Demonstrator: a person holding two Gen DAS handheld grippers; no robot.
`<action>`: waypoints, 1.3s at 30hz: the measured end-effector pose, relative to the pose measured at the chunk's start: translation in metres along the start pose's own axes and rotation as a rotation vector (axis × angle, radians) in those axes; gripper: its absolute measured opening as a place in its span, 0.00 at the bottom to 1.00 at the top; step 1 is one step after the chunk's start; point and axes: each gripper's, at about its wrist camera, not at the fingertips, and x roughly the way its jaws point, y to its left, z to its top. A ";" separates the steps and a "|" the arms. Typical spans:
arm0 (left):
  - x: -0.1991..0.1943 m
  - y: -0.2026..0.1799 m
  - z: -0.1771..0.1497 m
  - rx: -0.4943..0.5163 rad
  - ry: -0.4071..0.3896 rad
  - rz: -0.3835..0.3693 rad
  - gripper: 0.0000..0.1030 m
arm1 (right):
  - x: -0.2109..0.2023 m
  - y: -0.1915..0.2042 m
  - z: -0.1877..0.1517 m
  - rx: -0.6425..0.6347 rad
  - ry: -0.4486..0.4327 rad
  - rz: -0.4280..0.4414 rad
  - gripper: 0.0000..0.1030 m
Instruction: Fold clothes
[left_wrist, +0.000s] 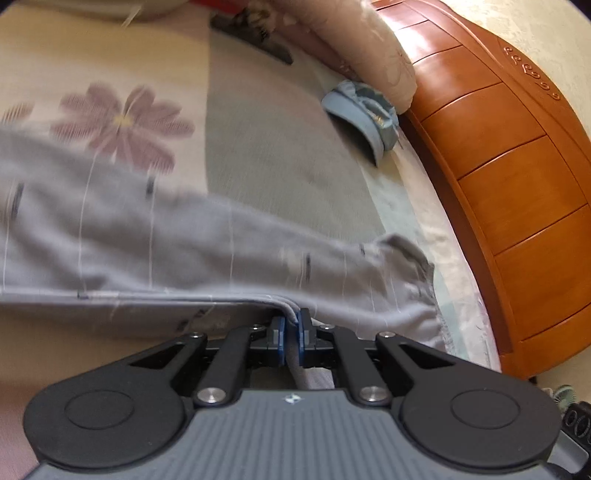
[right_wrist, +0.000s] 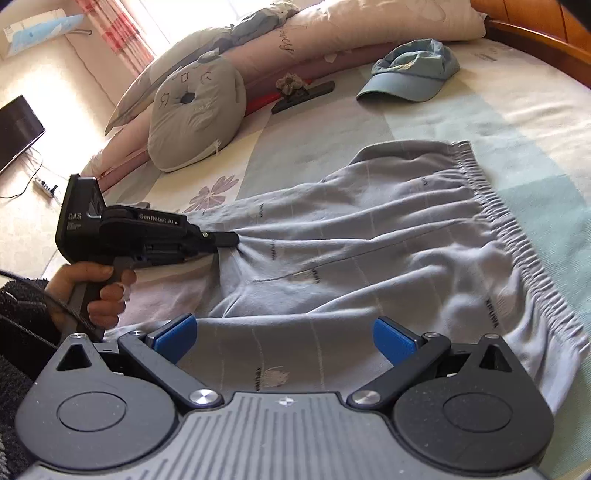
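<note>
Grey pants (right_wrist: 369, 240) with thin pale stripes lie spread on the bed, elastic waistband (right_wrist: 517, 236) to the right. In the left wrist view my left gripper (left_wrist: 291, 325) is shut on a fold of the grey pants (left_wrist: 184, 236), the cloth pinched between its blue pads. The right wrist view shows that same left gripper (right_wrist: 231, 239) from the side, held by a hand, pulling the fabric into radiating creases. My right gripper (right_wrist: 284, 338) hovers open over the near edge of the pants, its blue fingers (right_wrist: 395, 341) wide apart with nothing between them.
A blue cap (right_wrist: 410, 74) lies on the bed (right_wrist: 517, 122) near the pillows (right_wrist: 369, 26). A grey round cushion (right_wrist: 195, 110) and a dark flat object (right_wrist: 303, 94) sit further back. The orange wooden bed frame (left_wrist: 509, 192) curves along the right. A dark screen (right_wrist: 16, 129) stands on the floor.
</note>
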 end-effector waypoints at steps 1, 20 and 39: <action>0.001 -0.002 0.006 0.010 -0.008 0.011 0.04 | 0.000 -0.002 0.001 0.005 -0.004 0.001 1.00; 0.005 -0.014 0.033 0.145 0.104 0.085 0.16 | 0.000 -0.015 -0.001 0.036 -0.014 -0.010 1.00; -0.051 -0.008 -0.027 0.276 0.177 0.057 0.17 | 0.022 0.022 0.014 -0.106 0.026 0.083 1.00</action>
